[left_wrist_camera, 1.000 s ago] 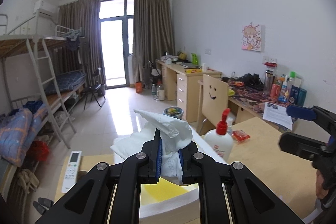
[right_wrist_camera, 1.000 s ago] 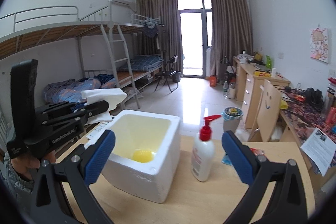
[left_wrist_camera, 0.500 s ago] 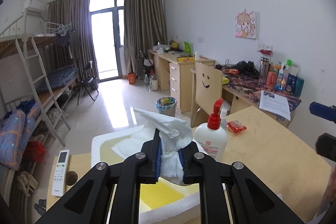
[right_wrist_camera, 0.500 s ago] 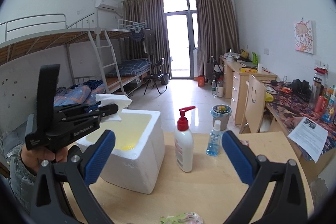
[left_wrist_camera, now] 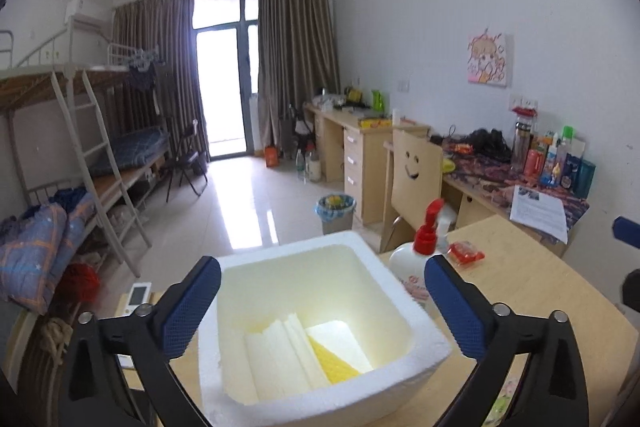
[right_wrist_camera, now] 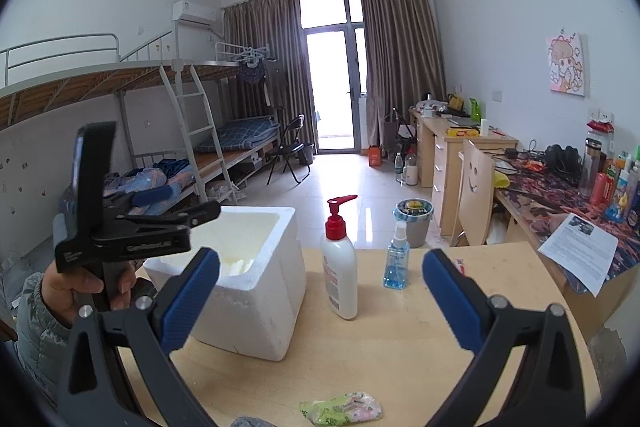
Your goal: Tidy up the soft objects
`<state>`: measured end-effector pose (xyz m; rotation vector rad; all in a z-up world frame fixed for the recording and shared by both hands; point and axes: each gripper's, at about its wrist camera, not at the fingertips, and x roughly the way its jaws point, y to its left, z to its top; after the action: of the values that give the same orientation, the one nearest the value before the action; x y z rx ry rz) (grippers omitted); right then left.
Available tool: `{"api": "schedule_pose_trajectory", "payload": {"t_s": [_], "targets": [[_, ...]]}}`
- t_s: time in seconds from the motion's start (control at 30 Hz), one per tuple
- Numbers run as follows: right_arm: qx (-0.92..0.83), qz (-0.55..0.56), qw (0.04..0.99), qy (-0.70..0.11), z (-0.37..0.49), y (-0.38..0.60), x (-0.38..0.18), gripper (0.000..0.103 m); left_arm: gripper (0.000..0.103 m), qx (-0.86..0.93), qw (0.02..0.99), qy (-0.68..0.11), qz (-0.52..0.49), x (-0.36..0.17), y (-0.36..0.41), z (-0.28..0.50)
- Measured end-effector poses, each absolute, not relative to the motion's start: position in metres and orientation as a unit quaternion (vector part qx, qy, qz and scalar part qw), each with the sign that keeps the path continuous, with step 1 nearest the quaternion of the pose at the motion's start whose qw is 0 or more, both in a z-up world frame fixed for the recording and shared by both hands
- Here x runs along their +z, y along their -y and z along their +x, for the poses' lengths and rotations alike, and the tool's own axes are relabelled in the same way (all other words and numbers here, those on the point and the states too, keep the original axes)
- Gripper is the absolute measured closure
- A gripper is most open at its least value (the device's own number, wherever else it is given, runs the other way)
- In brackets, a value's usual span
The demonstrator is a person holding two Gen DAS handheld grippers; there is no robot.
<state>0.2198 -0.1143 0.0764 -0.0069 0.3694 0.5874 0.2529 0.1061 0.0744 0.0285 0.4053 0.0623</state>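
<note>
A white foam box [left_wrist_camera: 408, 323] stands on the wooden table [right_wrist_camera: 400, 347]. Inside it lie a white cloth [left_wrist_camera: 280, 355] and a yellow sponge [left_wrist_camera: 334, 367]. My left gripper [left_wrist_camera: 320, 307] is open and empty, held above the box's near rim; it also shows in the right wrist view [right_wrist_camera: 176, 207] over the box [right_wrist_camera: 260, 291]. My right gripper [right_wrist_camera: 320, 299] is open and empty, above the table to the right of the box. A green floral soft packet [right_wrist_camera: 344, 407] lies near the front edge of the table.
A red-pump lotion bottle [right_wrist_camera: 340, 267] and a small blue spray bottle [right_wrist_camera: 397, 259] stand right of the box. A red packet [left_wrist_camera: 466, 253] lies behind them. A remote [left_wrist_camera: 138, 297] lies left of the box. A chair [right_wrist_camera: 474, 195] and desks stand beyond.
My left gripper has opened and let go of the white cloth, which now lies in the foam box. My right gripper has drawn back, open as before.
</note>
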Motion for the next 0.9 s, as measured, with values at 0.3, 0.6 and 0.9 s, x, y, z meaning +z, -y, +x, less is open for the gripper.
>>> {"api": "schedule_pose_trajectory", "payload": {"t_s": [0.3, 0.6, 0.9], "targets": [[0.296, -0.006, 0.941, -0.164, 0.194, 0.126, 0.083, 0.001, 0.001, 0.028, 0.985, -0.170, 0.022, 0.099, -0.086, 0.204], [0.301, -0.003, 0.943, -0.143, 0.153, 0.146, 0.094, 0.000, 0.001, 0.026, 0.989, -0.146, 0.024, 0.114, -0.064, 0.143], [0.302, 0.004, 0.944, -0.130, 0.114, 0.168, 0.094, 0.001, 0.001, 0.035, 0.991, -0.122, 0.047, 0.111, -0.027, 0.095]]}}
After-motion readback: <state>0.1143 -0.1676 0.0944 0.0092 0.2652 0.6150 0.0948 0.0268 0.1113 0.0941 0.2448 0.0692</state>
